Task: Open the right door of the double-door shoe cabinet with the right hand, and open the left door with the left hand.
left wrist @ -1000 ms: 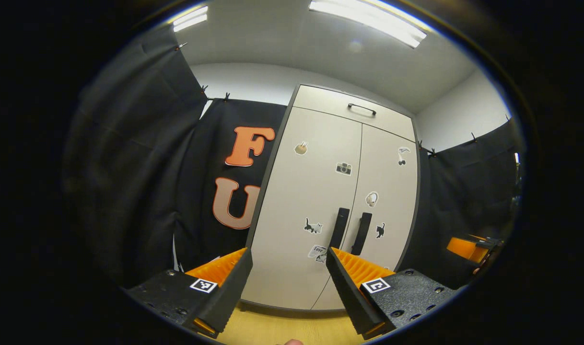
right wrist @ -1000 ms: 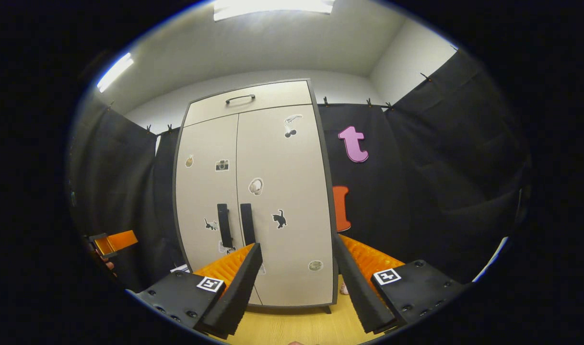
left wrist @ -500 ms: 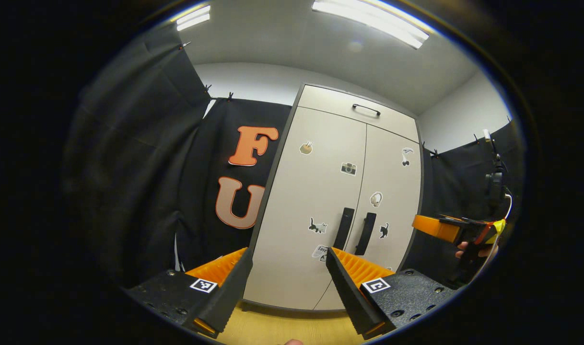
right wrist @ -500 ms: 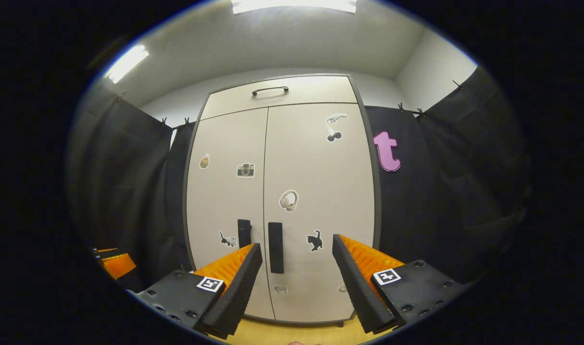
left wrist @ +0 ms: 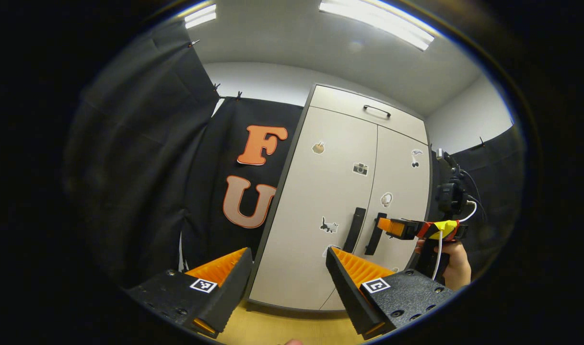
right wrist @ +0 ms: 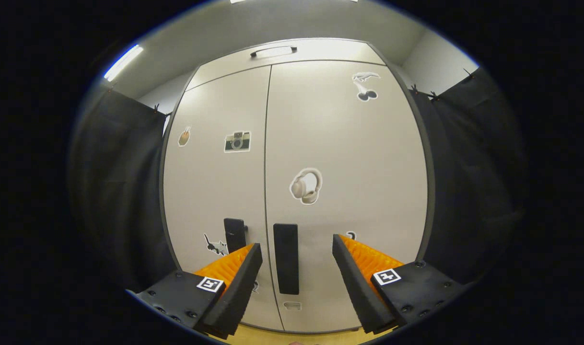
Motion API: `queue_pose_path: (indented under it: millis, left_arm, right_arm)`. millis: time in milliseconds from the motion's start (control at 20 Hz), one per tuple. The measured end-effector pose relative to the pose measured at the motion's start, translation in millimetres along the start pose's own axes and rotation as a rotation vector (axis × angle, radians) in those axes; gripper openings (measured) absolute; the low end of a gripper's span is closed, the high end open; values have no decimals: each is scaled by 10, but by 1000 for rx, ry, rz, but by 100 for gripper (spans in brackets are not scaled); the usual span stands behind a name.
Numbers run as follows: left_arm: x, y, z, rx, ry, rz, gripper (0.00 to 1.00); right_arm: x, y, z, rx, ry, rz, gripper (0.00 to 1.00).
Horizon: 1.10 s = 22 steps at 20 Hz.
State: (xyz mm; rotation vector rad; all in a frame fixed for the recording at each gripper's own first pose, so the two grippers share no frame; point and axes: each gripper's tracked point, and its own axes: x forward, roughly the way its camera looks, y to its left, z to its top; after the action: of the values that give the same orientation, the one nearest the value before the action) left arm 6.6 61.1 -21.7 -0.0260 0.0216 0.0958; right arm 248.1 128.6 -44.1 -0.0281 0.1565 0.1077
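Observation:
The pale double-door shoe cabinet (left wrist: 321, 191) stands with both doors shut. Two black vertical handles sit side by side at the centre seam: the left handle (left wrist: 355, 229) and the right handle (left wrist: 374, 234). My left gripper (left wrist: 288, 258) is open and holds nothing, well back from the cabinet. In the right gripper view the right door (right wrist: 349, 158) is close ahead. Its handle (right wrist: 286, 258) shows between the open fingers of my right gripper (right wrist: 297, 249), slightly left of centre. The left gripper view shows the right gripper (left wrist: 382, 224), held by a hand (left wrist: 452, 268), with its tip near that handle.
A drawer with a black handle (right wrist: 273, 50) tops the cabinet, and stickers dot both doors. Black cloth walls stand on both sides of it. A wooden floor (left wrist: 282, 330) runs up to the cabinet's base.
My right gripper has moved forward and closer to the right door, so its handle now lies between the fingers. My left gripper has barely moved, drifting slightly left.

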Motion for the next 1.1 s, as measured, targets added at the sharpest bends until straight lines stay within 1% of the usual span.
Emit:
queue_pose_path:
  millis: [200,350,400,450,500,600,700,750,800,850,900,950,1050,1100]
  left_arm:
    - [28,132,16,1,-9,30,94]
    - [58,162,24,10,-17,34,95]
    - [71,145,21,11,-19,30,94]
    - [80,129,26,12,-21,23,94]
    - [95,108,26,12,-22,17,94]
    - [118,74,23,13,-25,8,94]
    - [131,67,3,19,-22,7,94]
    - [147,63,-1,22,-21,7,94]
    - [154,56,-4,27,-21,7,94]
    - [161,44,-8,31,-20,7,94]
    - [156,40,-19,31,-19,5,94]
    - [155,31,-17,28,-20,3,94]
    - [155,20,-26,21,-17,0,94]
    - [144,28,-29,21,-15,2,94]
  right_arm:
    - [199,-48,-73,13,4,-33,97]
    - [301,-105,-87,-2,-4,-63,97]
    - [330,-110,-97,-6,0,-66,87]
    - [366,-110,-103,-10,3,-68,94]
    - [394,-121,-114,-10,5,-75,94]
    - [409,-115,-111,0,2,-80,86]
    - [423,-65,-115,-13,-5,-68,84]
    - [427,-54,-108,-28,-12,-71,75]
    - [431,1,-105,-40,-13,-52,71]
    - [400,62,-119,-37,-3,-30,61]
    - [470,58,-117,-26,-18,-28,50]
    - [437,57,-123,-23,7,-23,40]
    - [443,70,-148,-23,10,-18,35]
    - [443,68,-139,-33,6,-18,35]
